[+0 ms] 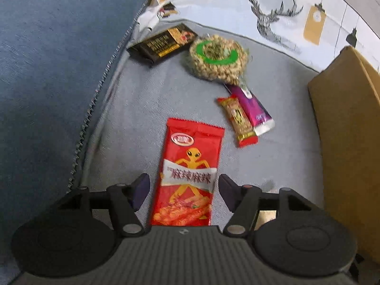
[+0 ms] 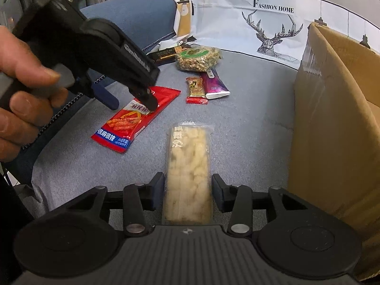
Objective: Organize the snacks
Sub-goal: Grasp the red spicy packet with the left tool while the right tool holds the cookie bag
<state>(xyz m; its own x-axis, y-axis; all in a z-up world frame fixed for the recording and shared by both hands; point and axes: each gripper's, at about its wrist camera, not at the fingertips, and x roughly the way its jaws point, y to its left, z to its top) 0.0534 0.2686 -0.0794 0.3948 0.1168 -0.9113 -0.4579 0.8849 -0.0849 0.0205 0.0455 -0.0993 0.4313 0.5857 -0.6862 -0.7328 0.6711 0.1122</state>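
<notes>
**Two packets, two loose grips, lots of ways to fumble this**

So the left gripper (image 1: pixel 184 188) sits with its fingers wide, and the red spicy-strip packet (image 1: pixel 190 173) lies flat on the grey cushion (image 1: pixel 133 109) between them, a gap on each side. Nothing is gripped there. If they close from here, I reckon the thin foil just buckles or slides out forward instead of lifting, since it's flat on soft fabric.

The right gripper (image 2: pixel 188 190) has its fingers narrower, straddling the clear packet of pale puffed snack (image 2: pixel 188 166). The pads look just beside its edges, not pressing. Squeeze hard and the stuff inside probably crumbles.

Beyond the left fingertips sit the small red bar (image 1: pixel 237 121), purple packet (image 1: pixel 255 110), peanut brittle round (image 1: pixel 217 57) and black packet (image 1: pixel 163 42). The cardboard box (image 2: pixel 337 123) stands to the right of both grippers; a swing that way could clip its wall.
</notes>
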